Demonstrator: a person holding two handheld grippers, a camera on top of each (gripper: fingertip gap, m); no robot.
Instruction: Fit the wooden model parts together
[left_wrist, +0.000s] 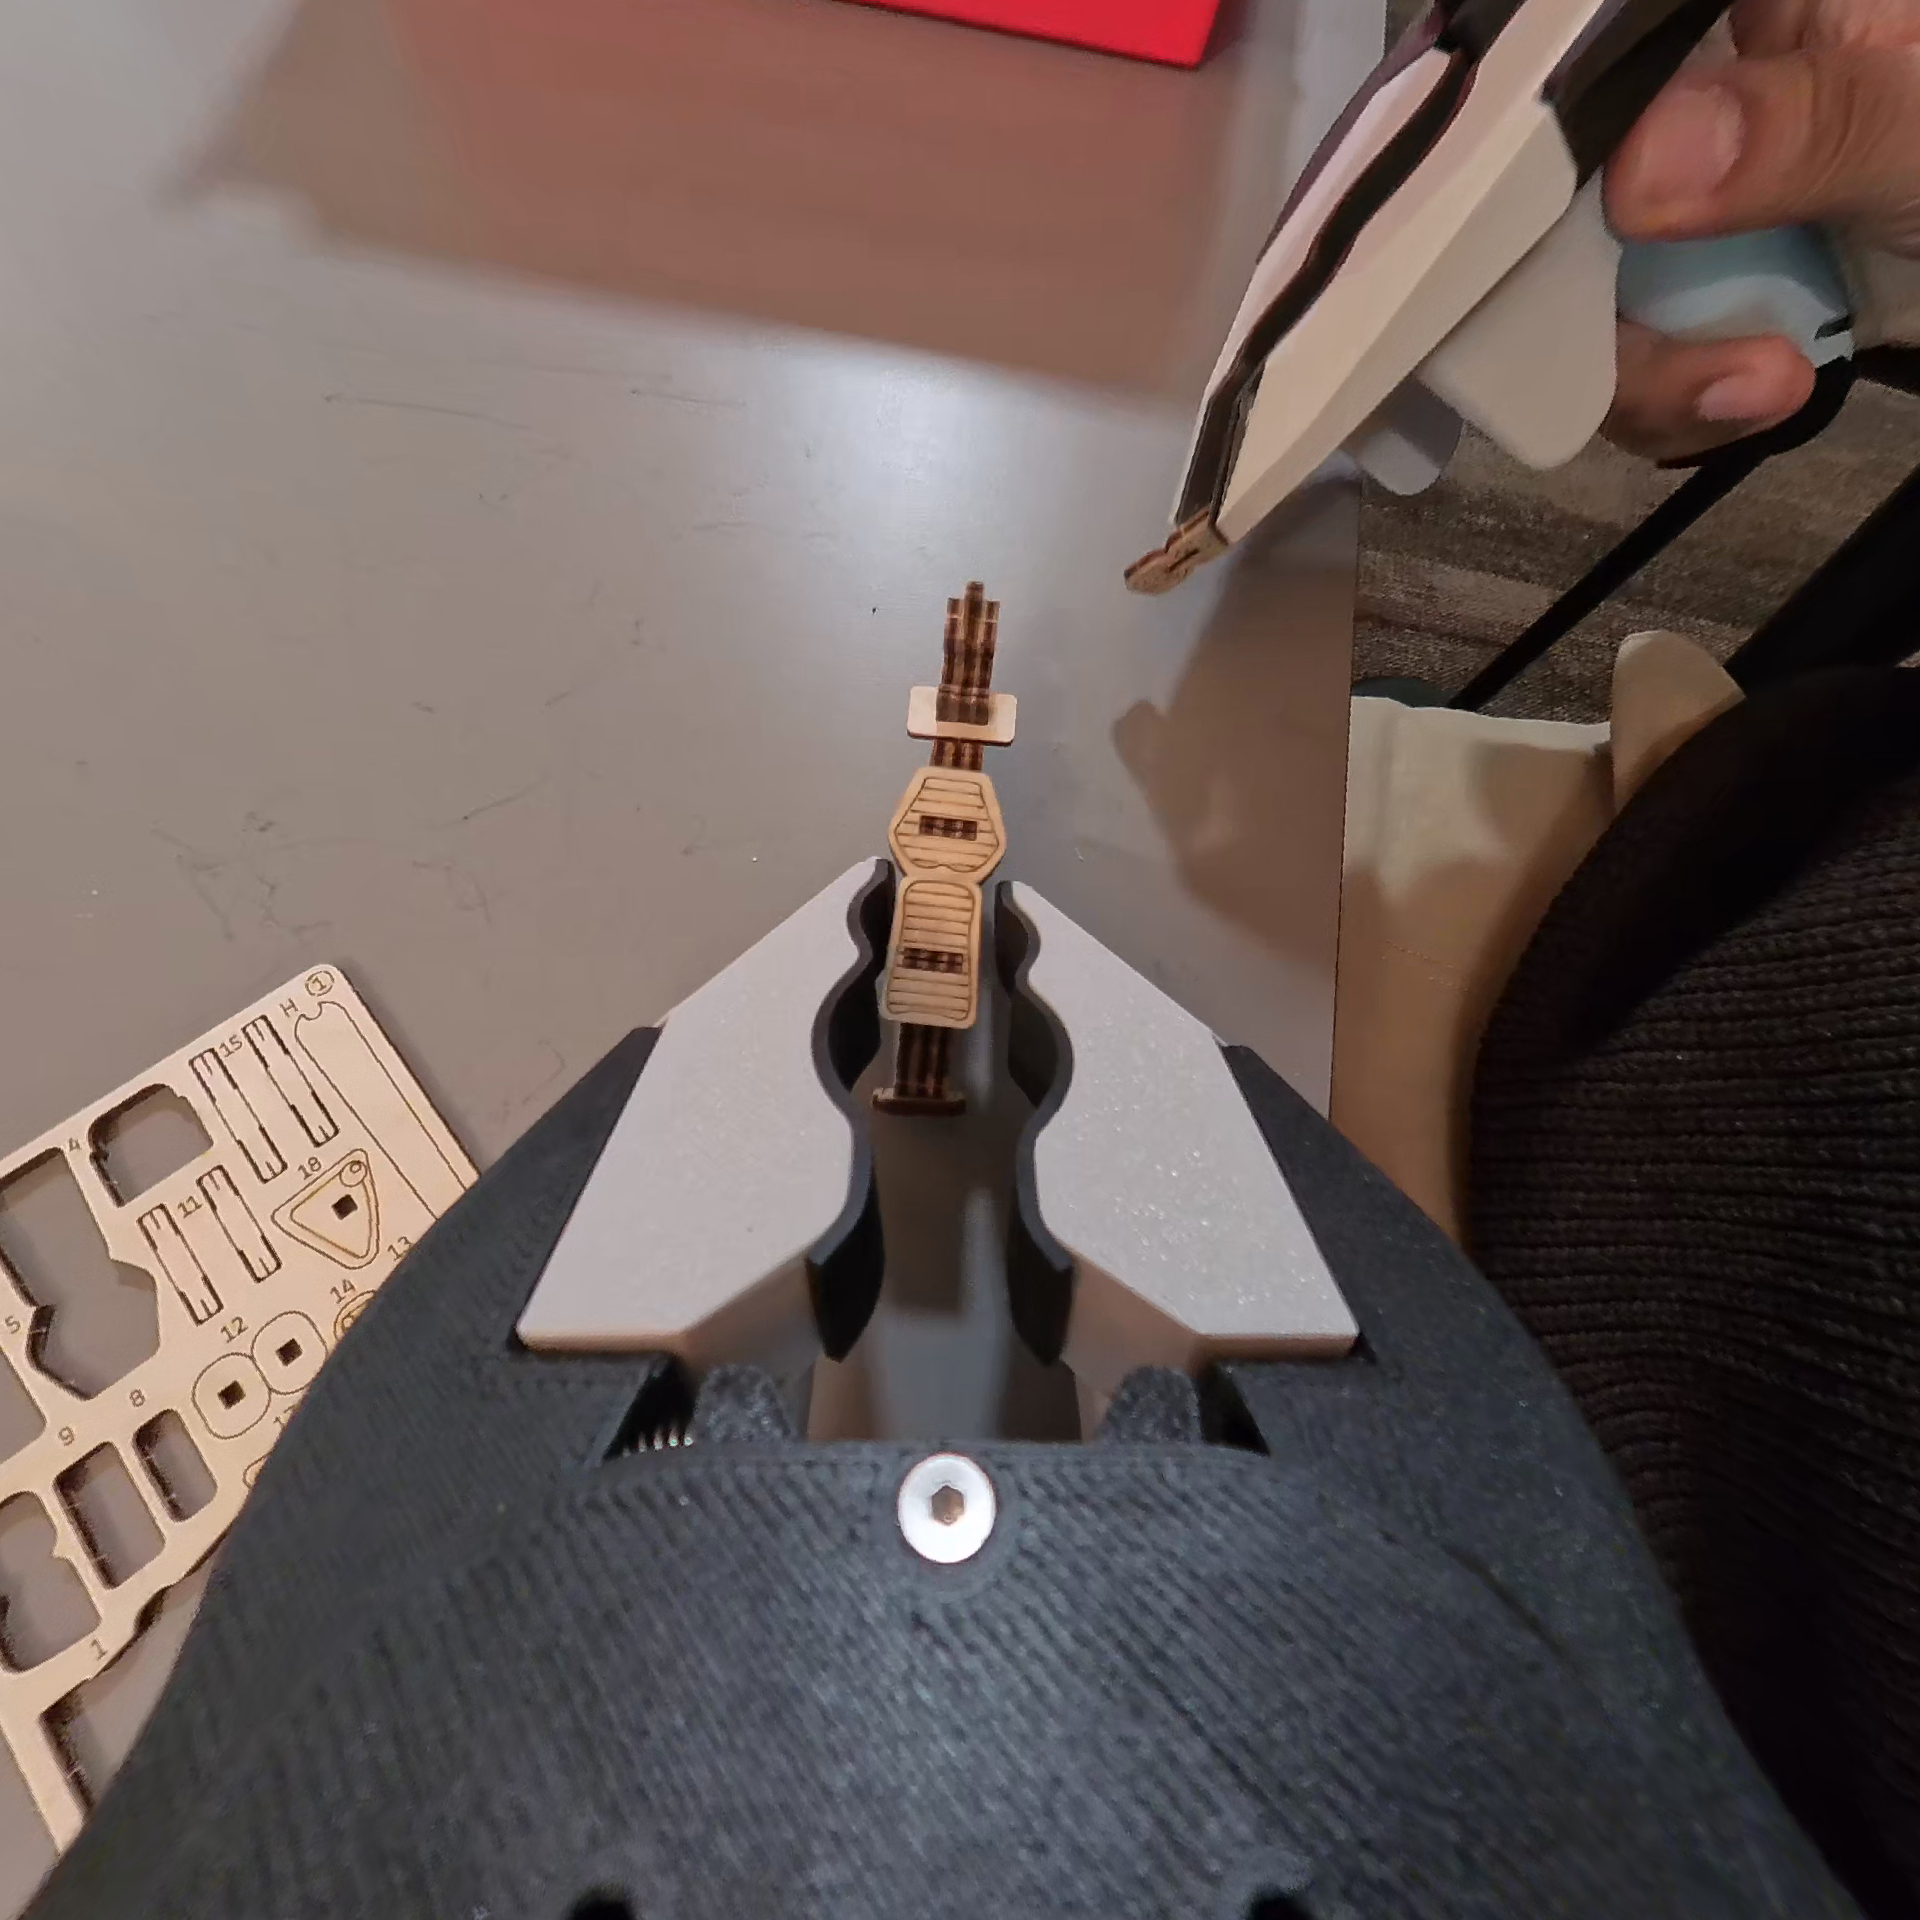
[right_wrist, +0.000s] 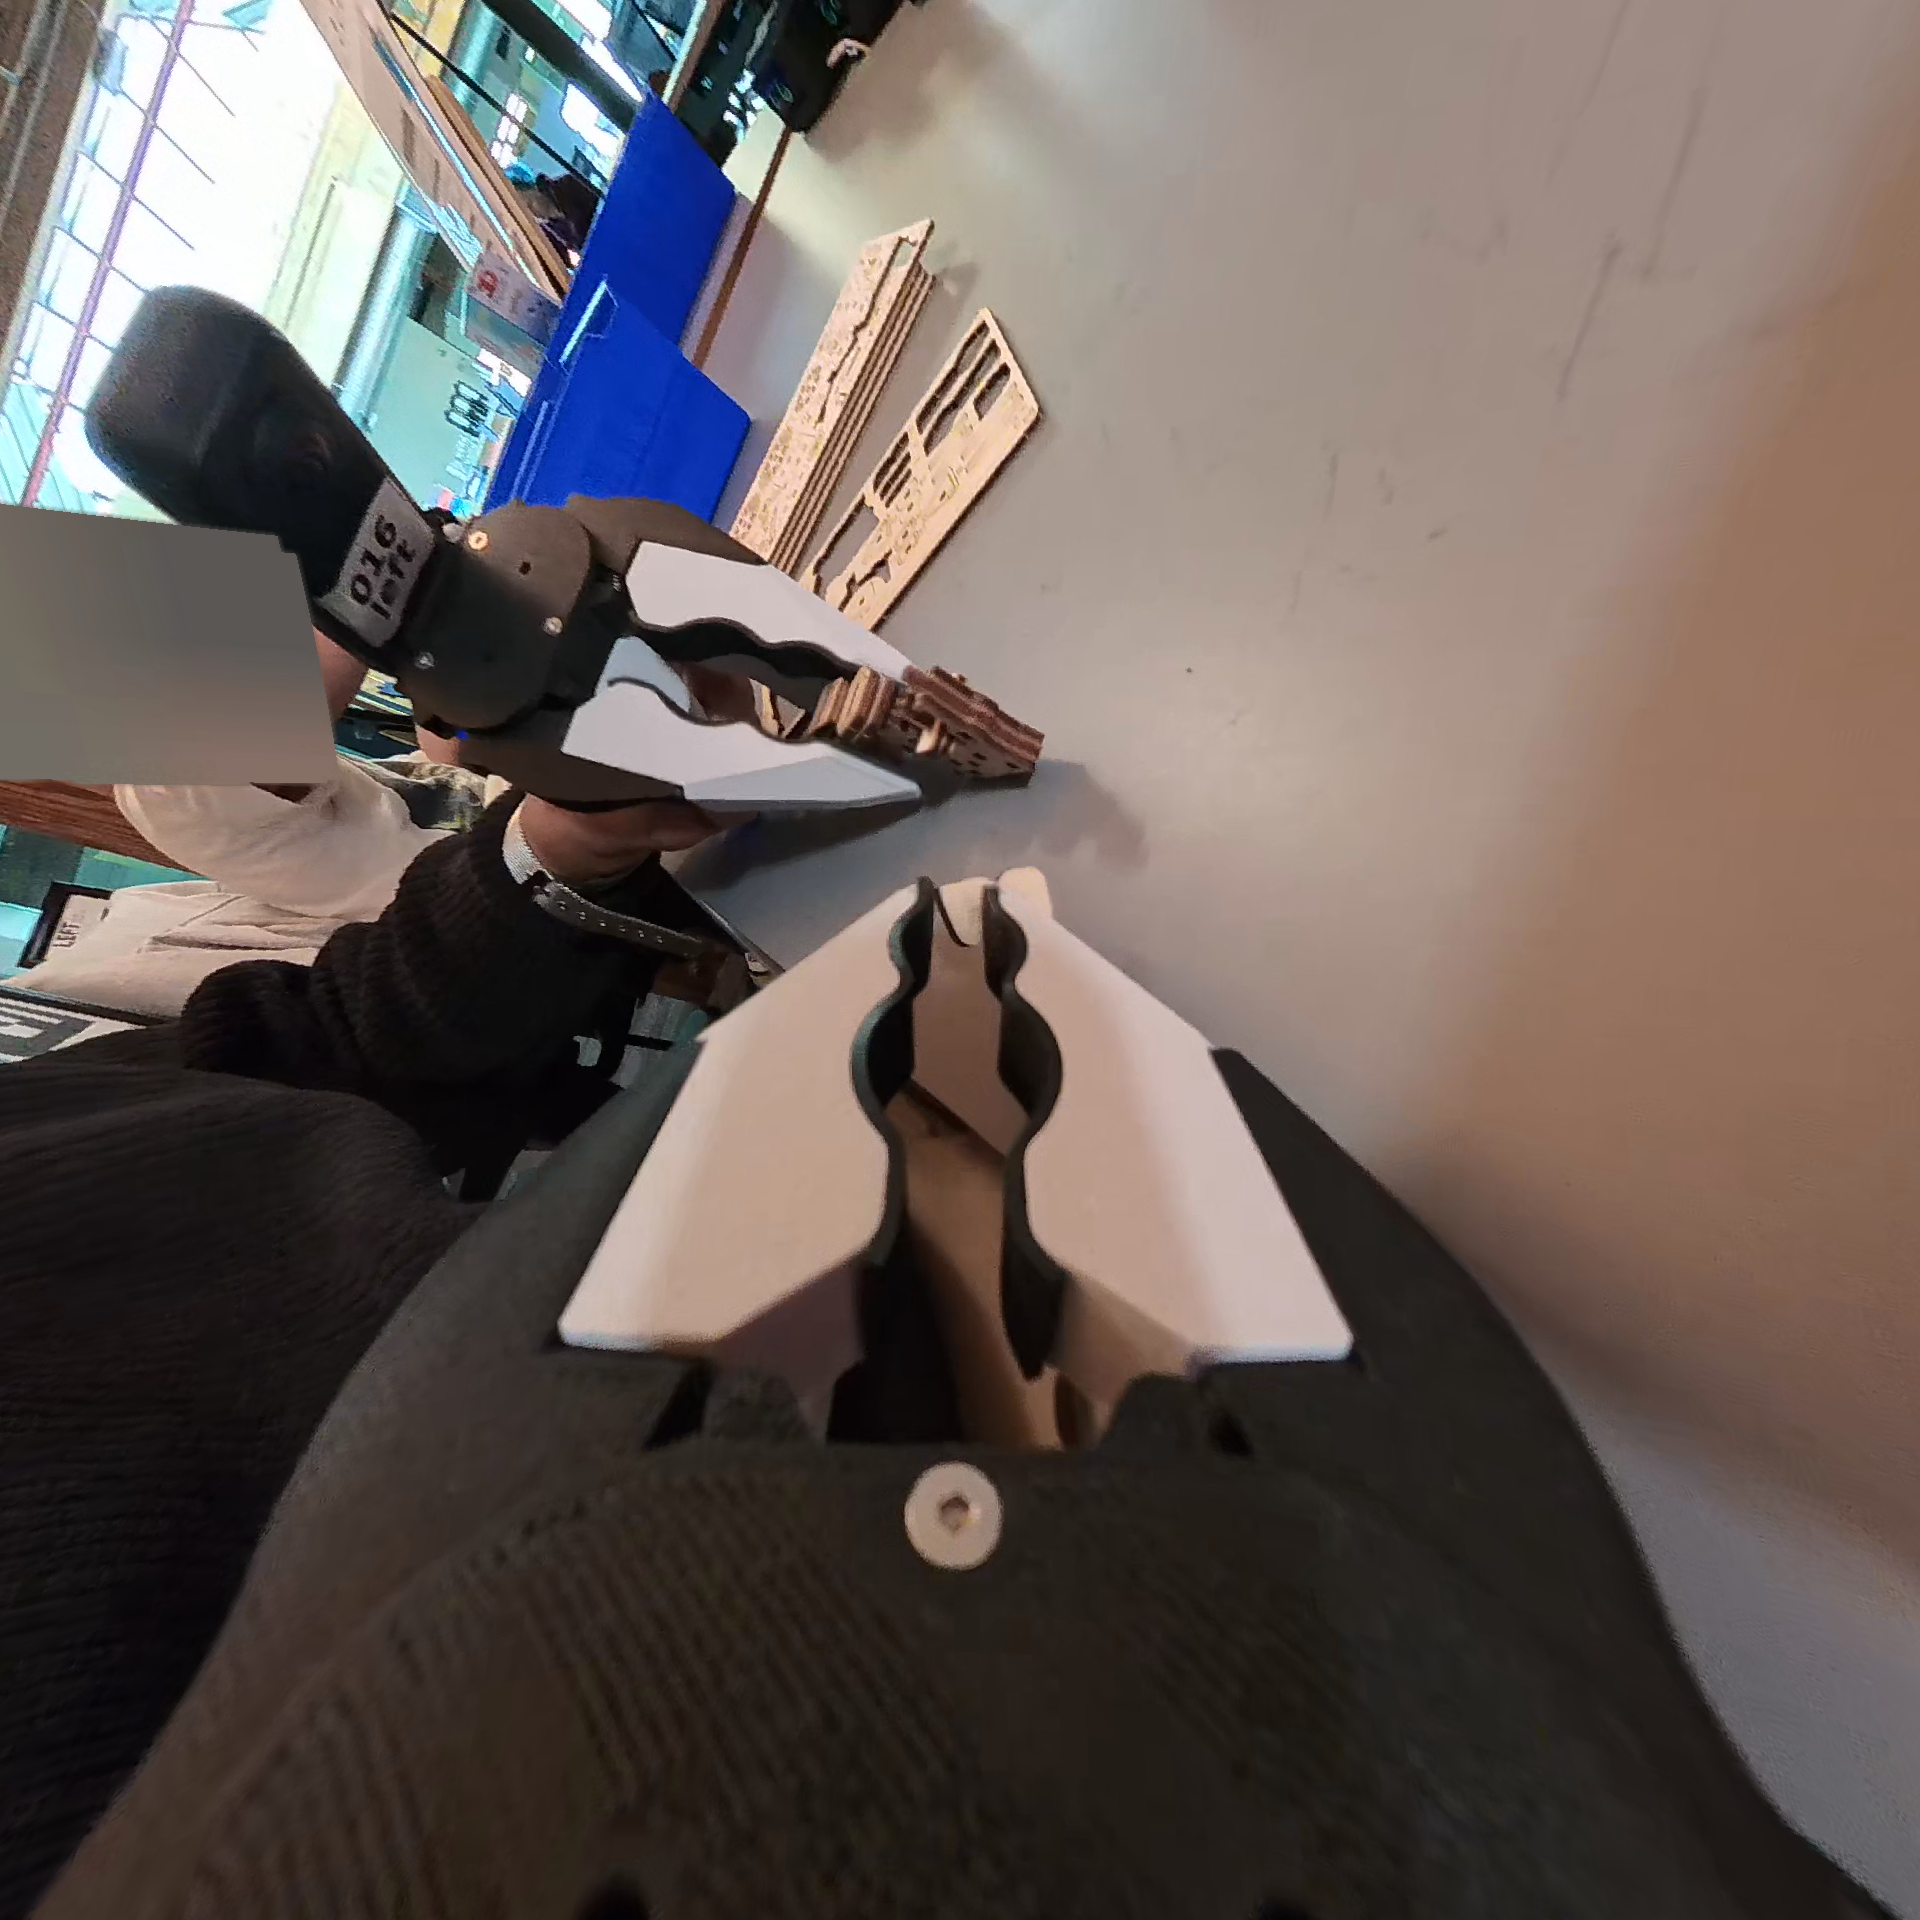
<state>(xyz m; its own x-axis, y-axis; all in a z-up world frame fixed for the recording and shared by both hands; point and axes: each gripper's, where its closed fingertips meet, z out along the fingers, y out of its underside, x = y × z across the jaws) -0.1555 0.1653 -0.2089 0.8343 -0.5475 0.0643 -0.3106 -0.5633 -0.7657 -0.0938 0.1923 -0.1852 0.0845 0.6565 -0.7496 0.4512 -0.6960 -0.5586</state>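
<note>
Two tools are in play, one in each of the person's hands. The left tool (left_wrist: 940, 914) pinches one wooden model assembly (left_wrist: 940, 862) between its two grey fingers, gripping it along the lower slatted plate. The assembly is a narrow stack of dark-edged strips carrying three pale plates in a row: two slatted ones and one small plain rectangle near the far end. In the right wrist view the far end of this assembly (right_wrist: 966, 727) sits at or just above the grey counter (right_wrist: 1455, 520); whether it touches cannot be told.

The right tool (left_wrist: 1195, 535) comes in from the upper right of the left wrist view, its fingers pressed nearly together on one small wooden piece (left_wrist: 1164, 564) that sticks out past the tips. That piece hangs above the counter (left_wrist: 520, 520), near the assembly's far end but apart from it. In its own camera the right tool (right_wrist: 961, 899) shows only a thin gap between the tips, and the piece is not clear there.

One laser-cut wooden sheet (left_wrist: 187, 1247) with several parts already punched out lies flat on the counter to the left of the left tool. The right wrist view shows that single sheet (right_wrist: 935, 468) beside one stack of further sheets (right_wrist: 842, 384); the number in the stack is not clear. Beyond them lies one blue folder (right_wrist: 623, 416), and one red item (left_wrist: 1049, 26) lies at the counter's far edge.
</note>
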